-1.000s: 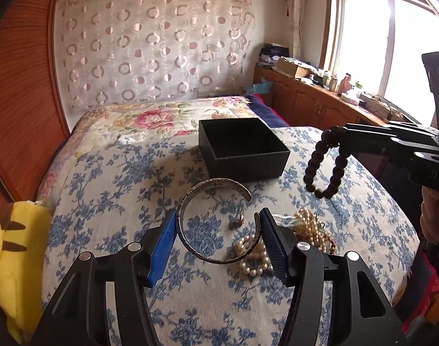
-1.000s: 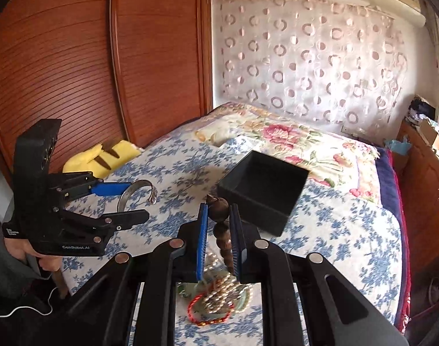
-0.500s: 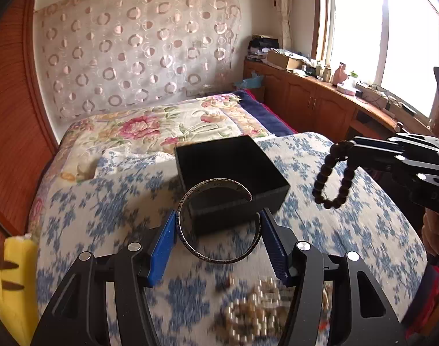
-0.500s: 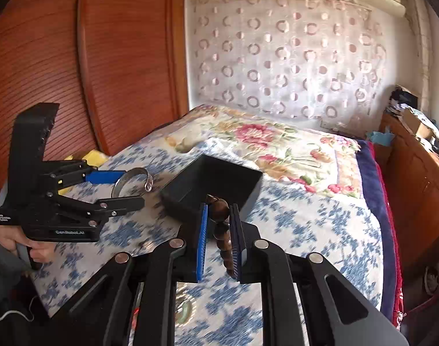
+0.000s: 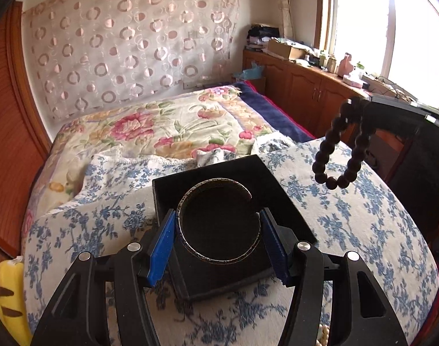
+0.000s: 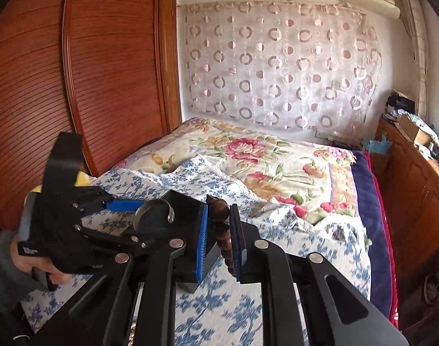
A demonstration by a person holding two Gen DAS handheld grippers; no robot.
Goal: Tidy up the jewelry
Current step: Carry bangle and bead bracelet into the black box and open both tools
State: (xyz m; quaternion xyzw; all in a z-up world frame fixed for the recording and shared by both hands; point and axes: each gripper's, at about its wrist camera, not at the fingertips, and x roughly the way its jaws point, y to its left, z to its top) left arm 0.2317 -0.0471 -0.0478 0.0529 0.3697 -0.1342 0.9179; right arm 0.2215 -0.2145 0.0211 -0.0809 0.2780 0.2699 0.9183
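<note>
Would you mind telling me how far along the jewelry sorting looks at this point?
Nothing visibly sits in the black box yet. In hand: the left gripper holds the silver cuff bangle over the box, and the right gripper grips the dark wooden bead bracelet, hanging beside it. Left to do: release both into the box, then fetch the pearl beads glimpsed on the bedspread.

Bed (image 5: 378, 230) under blue-floral cover; black open box (image 5: 280, 201) on it; floral blanket (image 5: 167, 127) behind.
</note>
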